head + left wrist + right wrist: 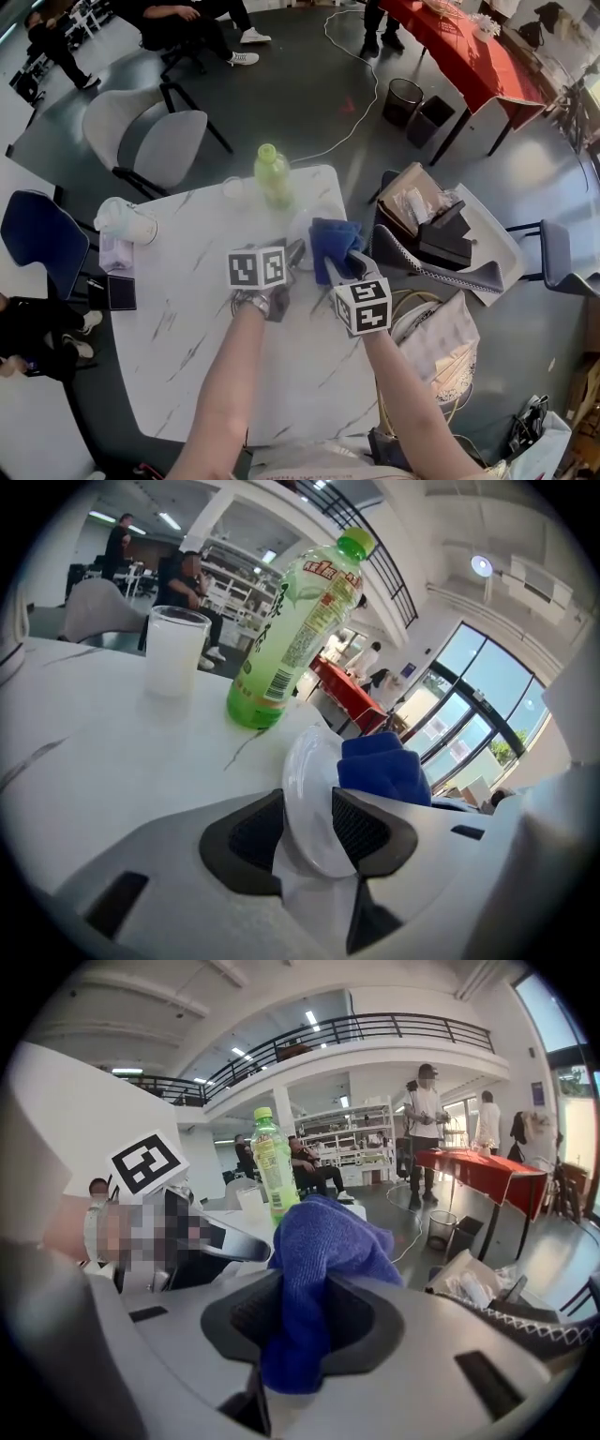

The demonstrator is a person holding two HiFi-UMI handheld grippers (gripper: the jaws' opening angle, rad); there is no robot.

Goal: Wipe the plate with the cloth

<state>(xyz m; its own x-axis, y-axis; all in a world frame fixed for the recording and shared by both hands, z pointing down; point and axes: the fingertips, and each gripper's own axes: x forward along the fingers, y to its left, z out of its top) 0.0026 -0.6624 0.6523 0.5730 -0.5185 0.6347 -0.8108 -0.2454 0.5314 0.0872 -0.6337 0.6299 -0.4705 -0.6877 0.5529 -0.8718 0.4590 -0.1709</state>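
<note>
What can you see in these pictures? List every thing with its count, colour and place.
plate: one, white, between the left gripper's jaws
cloth: one, blue, between the right gripper's jaws
bottle: one, green, far edge of the table
cup: one, clear, left of the bottle
table: one, white marbled, under the grippers
chair: one, grey, beyond the table
bins: two, black, on the floor beyond
left gripper: one, pale grey, shut on the plate
right gripper: one, pale grey, shut on the cloth

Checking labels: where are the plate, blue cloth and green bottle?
plate (309,780), left gripper view, middle of its white face
blue cloth (321,1239), right gripper view, bunched top
green bottle (272,178), head view, body
</note>
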